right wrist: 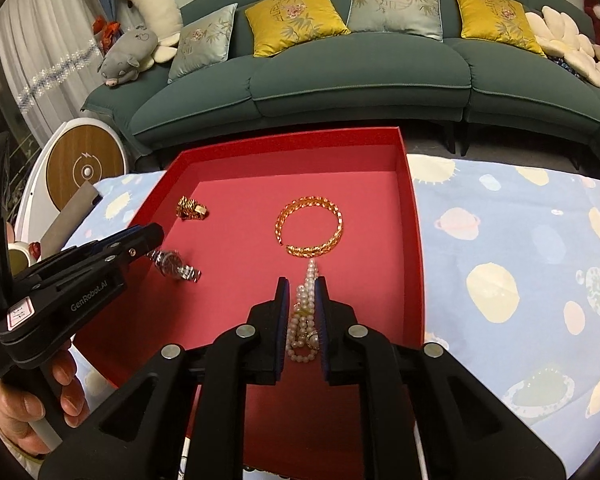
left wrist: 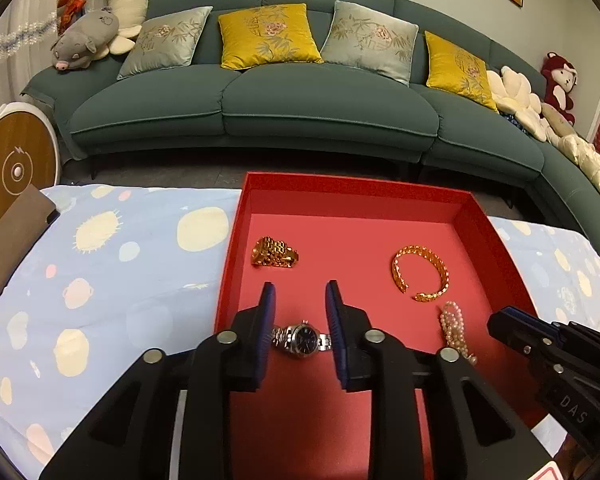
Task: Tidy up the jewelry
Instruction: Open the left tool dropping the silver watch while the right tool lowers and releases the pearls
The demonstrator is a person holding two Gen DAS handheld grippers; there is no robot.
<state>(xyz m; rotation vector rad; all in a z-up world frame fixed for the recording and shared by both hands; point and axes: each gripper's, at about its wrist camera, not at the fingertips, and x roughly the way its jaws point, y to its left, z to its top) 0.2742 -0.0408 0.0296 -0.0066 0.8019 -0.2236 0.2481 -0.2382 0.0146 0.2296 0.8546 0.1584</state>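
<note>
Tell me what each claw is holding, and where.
Left claw: nothing; watch lies loose between open jaws. Right claw pinches the pearl strand at its bunched middle.

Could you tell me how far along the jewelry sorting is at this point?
All four pieces lie inside the red cardboard tray: the gold link watch band, the gold open cuff bracelet, the silver wristwatch and the pearl bead necklace. The left gripper straddles the wristwatch, pads apart; the right gripper flanks the necklace, grip unclear. Only letting go looks left.

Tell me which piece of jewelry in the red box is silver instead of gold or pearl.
The wristwatch, with a silver band and dark dial, lying between the left gripper's fingers.
</note>
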